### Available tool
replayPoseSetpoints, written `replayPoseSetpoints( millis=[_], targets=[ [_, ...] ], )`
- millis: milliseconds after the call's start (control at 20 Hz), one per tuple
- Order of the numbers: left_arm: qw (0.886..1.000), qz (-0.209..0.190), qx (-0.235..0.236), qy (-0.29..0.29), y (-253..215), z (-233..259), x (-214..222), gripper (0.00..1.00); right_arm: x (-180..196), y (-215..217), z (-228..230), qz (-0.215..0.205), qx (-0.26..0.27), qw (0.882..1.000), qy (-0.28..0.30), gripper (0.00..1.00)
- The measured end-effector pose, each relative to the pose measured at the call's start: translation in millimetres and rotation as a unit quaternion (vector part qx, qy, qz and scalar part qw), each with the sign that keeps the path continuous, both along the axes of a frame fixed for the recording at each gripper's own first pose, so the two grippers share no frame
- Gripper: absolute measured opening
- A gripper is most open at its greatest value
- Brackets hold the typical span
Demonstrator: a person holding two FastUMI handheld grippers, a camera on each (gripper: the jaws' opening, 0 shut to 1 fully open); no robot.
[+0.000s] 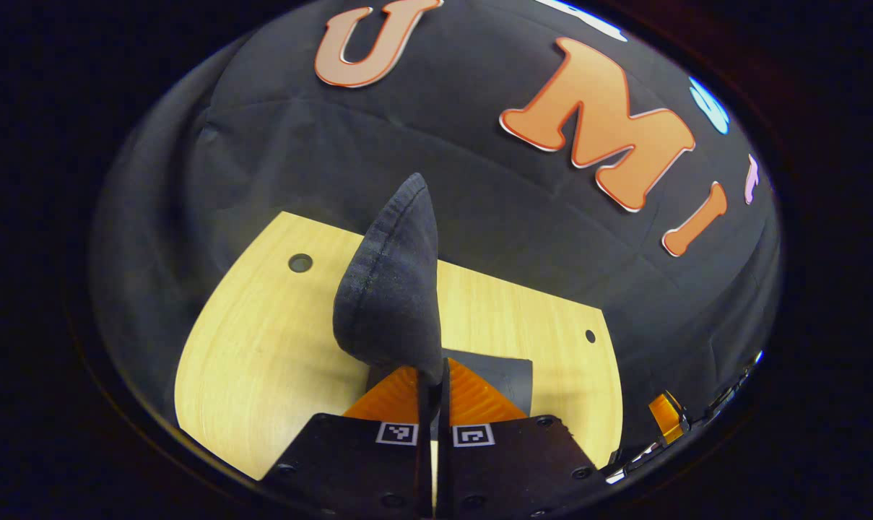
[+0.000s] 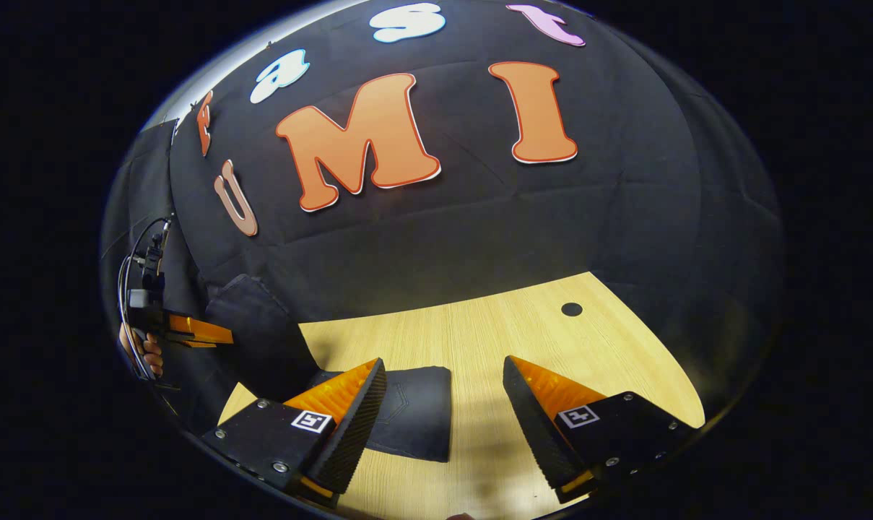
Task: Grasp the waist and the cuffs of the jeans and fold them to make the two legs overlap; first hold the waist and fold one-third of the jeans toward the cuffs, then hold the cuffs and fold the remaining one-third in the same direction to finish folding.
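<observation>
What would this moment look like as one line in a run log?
left gripper: shut on jeans, fold lifted off table | right gripper: open, holding nothing, above table | rest of jeans: lying on table

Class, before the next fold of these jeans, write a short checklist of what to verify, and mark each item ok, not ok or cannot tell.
1. Left gripper shut on the jeans: ok, cloth pinched and lifted.
2. Right gripper holding denim: not ok, open and empty.
3. Denim within the right gripper's reach: ok, a part lies on the table by one finger.
4. Which end is held, waist or cuff: cannot tell.
5. Legs overlapped: cannot tell.
</observation>
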State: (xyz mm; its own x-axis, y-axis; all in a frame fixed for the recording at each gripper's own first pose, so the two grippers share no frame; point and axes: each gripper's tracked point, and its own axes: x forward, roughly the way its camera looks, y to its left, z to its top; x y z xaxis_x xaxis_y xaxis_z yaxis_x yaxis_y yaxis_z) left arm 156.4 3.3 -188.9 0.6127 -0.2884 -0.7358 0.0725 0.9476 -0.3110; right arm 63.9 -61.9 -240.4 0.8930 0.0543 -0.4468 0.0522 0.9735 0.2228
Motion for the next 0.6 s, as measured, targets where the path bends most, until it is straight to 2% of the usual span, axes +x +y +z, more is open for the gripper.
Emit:
replayPoseSetpoints(
  millis=[300, 600],
  targets=[
    [0.999, -0.043, 0.005, 0.02, -61, -30, -18, 0.03, -2, -25, -2, -0.001, 0.0, 1.0, 0.0, 0.98],
    [0.993, -0.102, 0.043, 0.033, -98, -61, -35, 0.04, -2, -38, -6, 0.004, 0.007, 1.0, 0.0, 0.98]
  ],
)
